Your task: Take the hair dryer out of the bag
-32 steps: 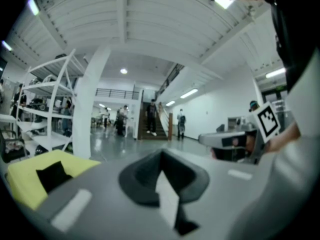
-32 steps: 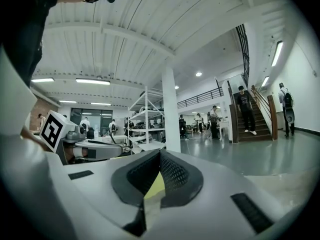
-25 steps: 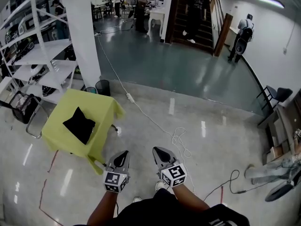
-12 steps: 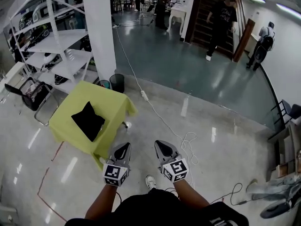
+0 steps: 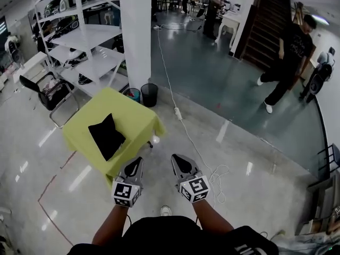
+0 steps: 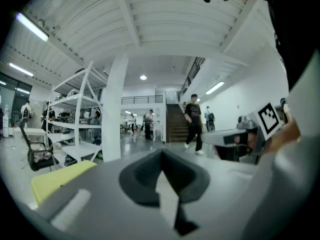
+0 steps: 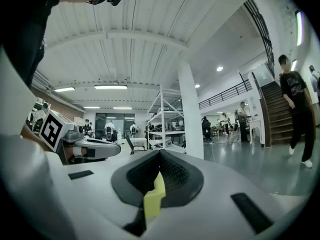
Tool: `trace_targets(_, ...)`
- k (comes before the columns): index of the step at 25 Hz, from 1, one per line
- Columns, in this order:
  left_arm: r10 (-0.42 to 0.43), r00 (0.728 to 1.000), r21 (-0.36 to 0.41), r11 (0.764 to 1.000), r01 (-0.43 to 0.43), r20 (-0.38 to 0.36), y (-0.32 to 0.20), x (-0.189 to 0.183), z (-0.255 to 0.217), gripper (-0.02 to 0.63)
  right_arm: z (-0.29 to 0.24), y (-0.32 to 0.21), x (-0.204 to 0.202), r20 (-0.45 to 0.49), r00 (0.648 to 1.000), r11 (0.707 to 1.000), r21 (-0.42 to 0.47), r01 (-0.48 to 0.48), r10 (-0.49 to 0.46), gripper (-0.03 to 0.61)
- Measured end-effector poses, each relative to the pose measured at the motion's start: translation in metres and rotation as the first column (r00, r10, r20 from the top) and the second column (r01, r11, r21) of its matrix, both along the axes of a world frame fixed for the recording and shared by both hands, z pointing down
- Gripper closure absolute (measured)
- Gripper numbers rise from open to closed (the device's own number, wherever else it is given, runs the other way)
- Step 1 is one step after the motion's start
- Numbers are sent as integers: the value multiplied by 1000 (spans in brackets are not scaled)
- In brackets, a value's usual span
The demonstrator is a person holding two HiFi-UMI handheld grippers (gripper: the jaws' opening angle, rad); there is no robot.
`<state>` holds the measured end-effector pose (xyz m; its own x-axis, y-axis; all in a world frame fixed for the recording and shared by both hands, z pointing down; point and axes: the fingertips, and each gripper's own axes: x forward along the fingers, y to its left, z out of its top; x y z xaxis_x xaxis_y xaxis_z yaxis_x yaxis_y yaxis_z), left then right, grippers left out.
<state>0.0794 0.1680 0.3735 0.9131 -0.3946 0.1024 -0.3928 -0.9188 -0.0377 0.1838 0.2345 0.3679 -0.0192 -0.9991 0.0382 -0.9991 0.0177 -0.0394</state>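
A black bag (image 5: 106, 136) lies on a small table draped in a yellow-green cloth (image 5: 129, 113), left of centre in the head view. No hair dryer shows; what the bag holds is hidden. My left gripper (image 5: 137, 162) hovers just off the table's near corner, jaws shut and empty. My right gripper (image 5: 177, 160) is beside it over the floor, also shut and empty. In the left gripper view (image 6: 161, 154) the yellow-green cloth (image 6: 57, 179) shows at the lower left. The right gripper view (image 7: 160, 155) looks level across the hall.
A white pillar (image 5: 136, 31) and white shelving (image 5: 79, 36) stand behind the table, with a black bin (image 5: 149, 94) and a folding chair (image 5: 50, 92) nearby. A white cable (image 5: 186, 132) runs over the floor. A person (image 5: 289, 57) walks at the right, near stairs (image 5: 265, 20).
The view has swung and advanced: the table and bag have drawn nearer and shifted right, towards the grippers. Both grippers stay shut. The person has come off the stairs onto the floor.
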Motion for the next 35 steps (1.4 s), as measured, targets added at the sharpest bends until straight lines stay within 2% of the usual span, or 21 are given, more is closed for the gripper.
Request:
trace_targets(5,-98,995,-23,995,98,8,-14,3,4,607,4,-22,13,61,997,998,25,50,-52,572)
trace_targets(15,-226,974,-53,973,226,6,-48,-20,12,607,1,-71,-6,-8,989,988,43,150,-150,572)
trace_targets(22,-283,959,-35,959,283,-23,-117,-38,5,607,-4,-141,-25,-57,978,978,38,204,-202,572)
trace_targets(27,-317,948,-30,948,318,10,-167,-53,13,607,-2,-192,-38,-92,966,970,22,243,-240,572)
trace_targets(31,-333,943,-22,943,333,-9,-202,-67,12,607,-1,-228,-61,-121,954,960,16,278,-275,572)
trace_targets(35,-368,930,-35,929,368,11,-232,-86,15,607,5,-262,-84,-121,940,947,-8,321,-320,572)
